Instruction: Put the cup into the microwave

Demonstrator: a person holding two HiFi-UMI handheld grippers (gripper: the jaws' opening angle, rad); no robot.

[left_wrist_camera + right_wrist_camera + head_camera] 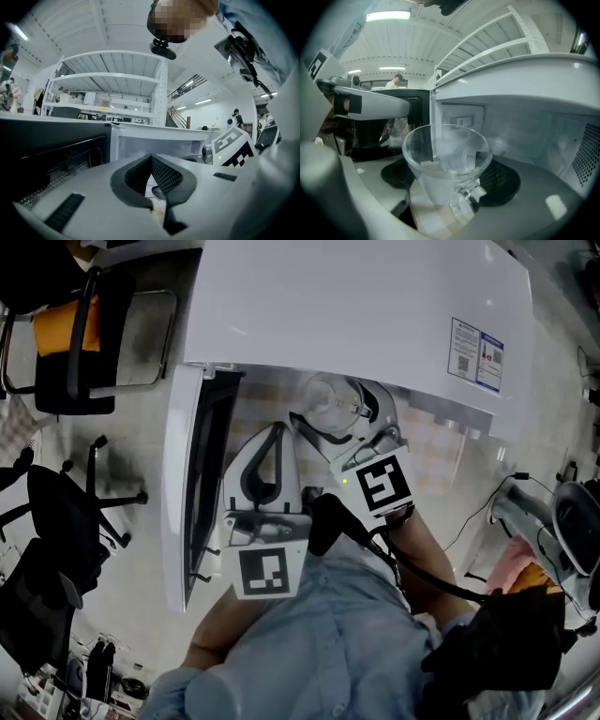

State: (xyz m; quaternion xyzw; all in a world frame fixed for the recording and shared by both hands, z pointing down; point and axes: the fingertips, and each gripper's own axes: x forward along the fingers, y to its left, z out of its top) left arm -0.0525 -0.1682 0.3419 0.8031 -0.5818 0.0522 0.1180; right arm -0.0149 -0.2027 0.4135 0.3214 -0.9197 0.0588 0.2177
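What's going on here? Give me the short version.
A person is working with a handheld gripper in each hand. The right gripper is clamped on a clear glass cup and holds it at the mouth of the white microwave, whose door stands open on the left of the head view. The cup is not yet set down inside. The left gripper is shut and empty, near the open door.

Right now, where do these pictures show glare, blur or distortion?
Head view: fisheye bows the microwave, its top washed white. Left gripper view: dark corners, the left hand-held gripper soft up close. Right gripper view: the ceiling light glares, the cup glints at its rim.
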